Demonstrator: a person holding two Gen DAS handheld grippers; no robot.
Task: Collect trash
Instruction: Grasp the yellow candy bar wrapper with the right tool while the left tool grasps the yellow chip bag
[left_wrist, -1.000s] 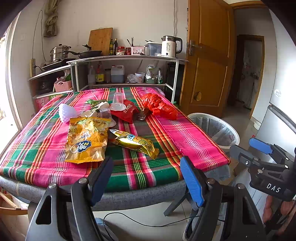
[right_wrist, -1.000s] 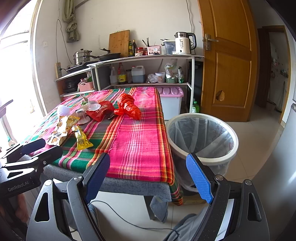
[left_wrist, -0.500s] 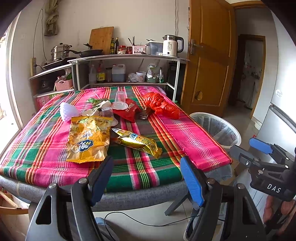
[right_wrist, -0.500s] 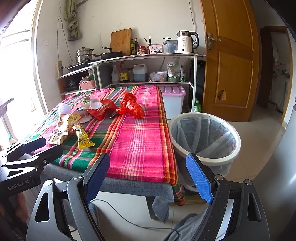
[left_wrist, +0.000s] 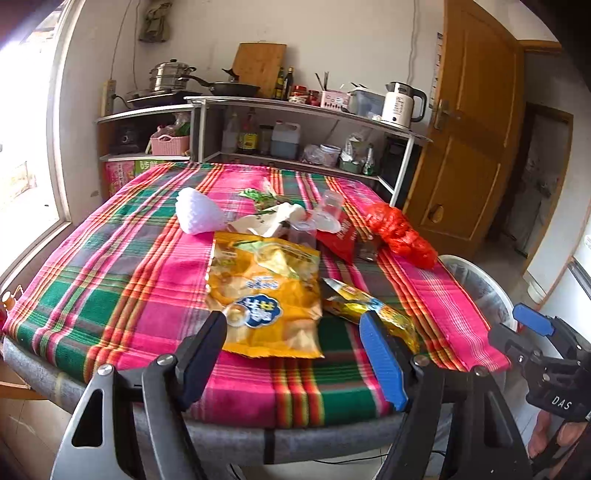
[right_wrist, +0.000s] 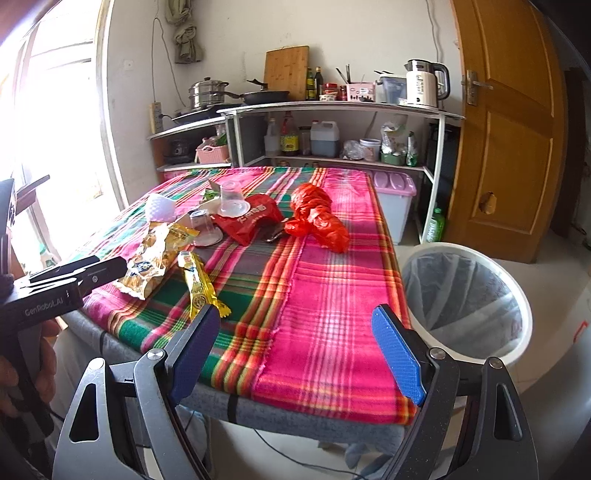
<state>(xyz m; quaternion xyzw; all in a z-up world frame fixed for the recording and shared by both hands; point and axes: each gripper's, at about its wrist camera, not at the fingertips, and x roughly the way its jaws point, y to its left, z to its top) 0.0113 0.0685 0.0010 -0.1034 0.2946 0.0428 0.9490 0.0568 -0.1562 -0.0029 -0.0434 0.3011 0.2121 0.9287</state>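
I have both grippers at the near edge of the table (left_wrist: 110, 280), and neither carries anything. The left gripper (left_wrist: 293, 354) has its fingers spread wide, and I point it straight at the big yellow snack bag (left_wrist: 264, 291), which lies flat on the plaid cloth just beyond the fingertips. That is the nearest piece of trash, so I judge it the first pick. A flat bag gives little to pinch, so I would go for its crinkled near edge rather than press down on the middle.

Just right of it lies a narrow gold wrapper (left_wrist: 365, 302), partly behind my right-hand finger in the left view. Farther off sits the rest of the litter: a white foam fruit net (left_wrist: 197, 214), crumpled paper (left_wrist: 269, 221), two clear plastic cups (right_wrist: 231, 201) turned mouth down, a red snack packet (right_wrist: 251, 218) and a bunched red plastic bag (right_wrist: 319, 218) toward the right side.

The right gripper (right_wrist: 295, 350) also stands wide and empty. I hold it off the table's right near corner, with the white bin (right_wrist: 469, 295), lined with a clear bag, just to its right on the floor. That placing makes sense to me: the bin sits beside the table so each piece needs only a short carry over the right edge. Nothing shows in the bin.
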